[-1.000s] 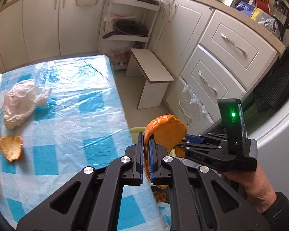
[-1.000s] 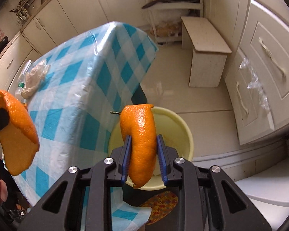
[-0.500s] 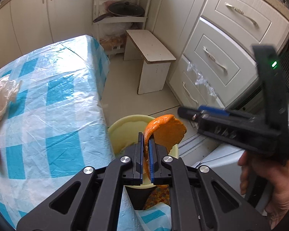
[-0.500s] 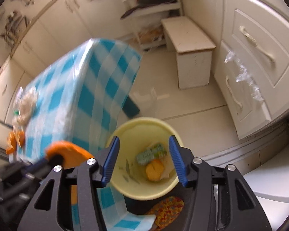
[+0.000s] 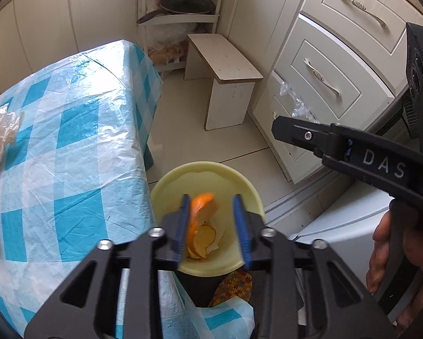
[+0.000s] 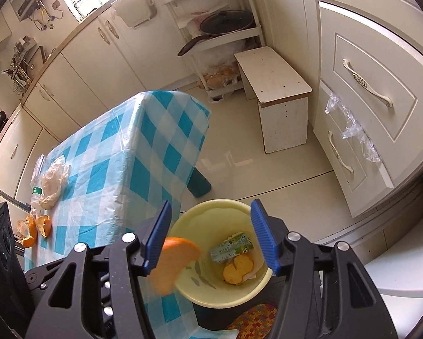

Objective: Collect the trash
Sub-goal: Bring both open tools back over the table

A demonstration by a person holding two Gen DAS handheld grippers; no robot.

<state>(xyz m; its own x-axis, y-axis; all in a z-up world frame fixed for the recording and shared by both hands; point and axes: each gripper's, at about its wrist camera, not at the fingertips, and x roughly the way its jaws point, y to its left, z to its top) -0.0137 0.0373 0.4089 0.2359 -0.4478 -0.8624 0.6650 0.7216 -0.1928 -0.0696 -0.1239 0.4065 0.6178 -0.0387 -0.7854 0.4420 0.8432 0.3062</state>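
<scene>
The left gripper stood with its jaws spread wide above the yellow bin, and the orange peel sat blurred between them, close against the left pad — by the look of it just let go and falling, though whether it touched the pad could not be told. Its long axis ran roughly 12 to 6, straight down toward the bin's mouth. The right gripper hung wide and empty over the same bin, near its 3 o'clock rim. Inside lay a paler peel piece and a green carton.

The peel was bright orange outside, curled, pale within. More trash waited at about 9 o'clock from both grippers on the checked tabletop — 2 or 3 peel scraps, a crumpled plastic bag and a bottle — nearer the left gripper, in my judgement.
</scene>
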